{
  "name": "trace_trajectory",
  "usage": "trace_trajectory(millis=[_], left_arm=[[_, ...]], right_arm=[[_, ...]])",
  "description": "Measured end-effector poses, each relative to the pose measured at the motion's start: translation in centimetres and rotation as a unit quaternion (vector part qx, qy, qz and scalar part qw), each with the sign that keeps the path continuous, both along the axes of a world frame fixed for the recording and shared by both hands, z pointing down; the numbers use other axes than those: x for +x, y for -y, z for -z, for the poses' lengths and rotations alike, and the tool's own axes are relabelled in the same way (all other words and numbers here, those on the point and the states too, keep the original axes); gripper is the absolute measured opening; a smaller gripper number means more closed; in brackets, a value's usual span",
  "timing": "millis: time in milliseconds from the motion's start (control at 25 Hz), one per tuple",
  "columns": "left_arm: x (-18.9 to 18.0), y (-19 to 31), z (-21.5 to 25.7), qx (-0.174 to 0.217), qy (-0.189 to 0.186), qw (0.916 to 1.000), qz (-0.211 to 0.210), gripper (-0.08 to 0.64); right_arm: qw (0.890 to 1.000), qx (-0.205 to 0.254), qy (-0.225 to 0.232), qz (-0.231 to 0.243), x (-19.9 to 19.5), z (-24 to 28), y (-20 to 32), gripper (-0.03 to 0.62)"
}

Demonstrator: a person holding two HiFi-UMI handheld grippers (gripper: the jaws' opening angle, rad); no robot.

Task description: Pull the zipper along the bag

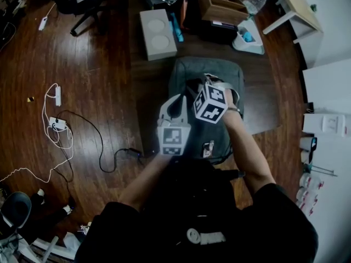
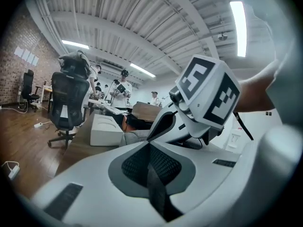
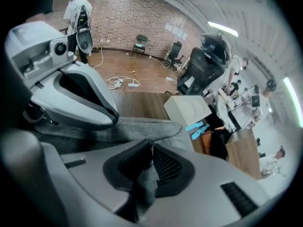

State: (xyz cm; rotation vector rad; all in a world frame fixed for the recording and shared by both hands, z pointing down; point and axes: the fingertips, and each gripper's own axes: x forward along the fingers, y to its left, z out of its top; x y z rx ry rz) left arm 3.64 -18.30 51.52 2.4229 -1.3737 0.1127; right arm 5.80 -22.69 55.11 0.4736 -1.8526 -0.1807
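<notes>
A grey fabric bag [image 1: 189, 70] lies on a dark table [image 1: 263, 97], its opening dark under both grippers. In the head view my left gripper [image 1: 176, 106] points at the bag's near left side. Its jaws [image 2: 150, 148] are closed with a dark strip of the bag between the pads. My right gripper [image 1: 207, 84] tilts steeply down over the bag's middle, just right of the left one. In the right gripper view its jaws [image 3: 151, 151] pinch a grey piece of the bag's fabric; whether this is the zipper's pull I cannot tell.
A white box [image 1: 158, 34] and a wooden organiser [image 1: 222, 5] stand at the table's far end behind the bag. White cables and a power strip [image 1: 55, 125] lie on the wooden floor at left. An office chair [image 2: 66, 105] stands beyond the table.
</notes>
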Motion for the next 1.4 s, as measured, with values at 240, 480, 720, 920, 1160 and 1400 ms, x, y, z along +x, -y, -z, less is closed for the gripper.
trace_trajectory(millis=[240,480,720,920,1160,1400], left_arm=[[0.0,-0.3,0.1,0.003,-0.001,1.0,-0.008,-0.006],[0.2,-0.5,0.3,0.006,-0.005,0.9998,-0.017,-0.006],[0.6,-0.5,0.3,0.011,-0.003,0.9996,-0.025,-0.006],[0.7,-0.5,0.3,0.014,0.001,0.9995,-0.027,-0.006],[0.7,-0.6,0.1,0.004,-0.003,0.9995,-0.03,-0.006],[1.0,-0.5,-0.2,-0.001,-0.005,0.9996,-0.029,-0.006]], right_arm=[[0.989,0.04,0.111,-0.086,0.5,2.4,0.2,0.048],[0.974,0.053,0.179,-0.126,1.0,4.5,-0.4,0.052],[0.978,0.069,0.151,-0.123,1.6,3.7,-1.3,0.017],[0.988,0.093,0.09,-0.086,1.0,2.6,-1.1,0.011],[0.989,0.115,0.068,-0.068,1.4,2.8,-2.4,0.012],[0.989,0.14,0.039,-0.038,0.7,2.1,-1.2,0.072]])
